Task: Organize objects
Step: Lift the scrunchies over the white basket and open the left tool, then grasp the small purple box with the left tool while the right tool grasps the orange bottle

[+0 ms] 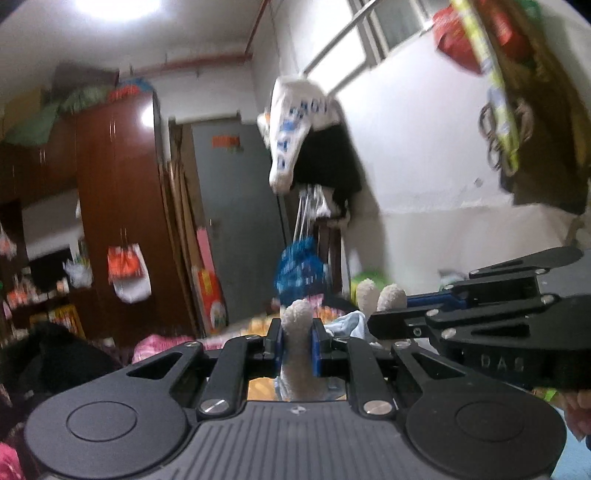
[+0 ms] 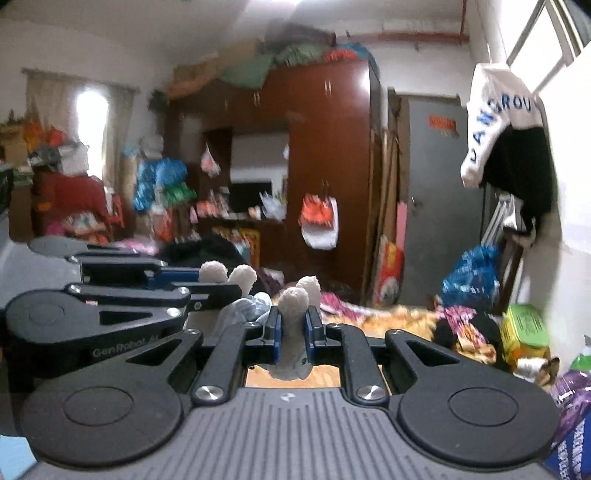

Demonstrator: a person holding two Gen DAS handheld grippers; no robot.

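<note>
Cream fuzzy plush toy (image 1: pixel 297 332), limbs upright, one pinched in left gripper (image 1: pixel 297 341), another in right gripper (image 2: pixel 293 332).

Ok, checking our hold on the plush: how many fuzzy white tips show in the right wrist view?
4 fuzzy tips: one pinched in the right gripper, one just behind it, two at the left gripper. More may be hidden.

A bright ceiling lamp (image 1: pixel 117 4) glares overhead; motion blur smears the room, fisheye edges bend.
</note>
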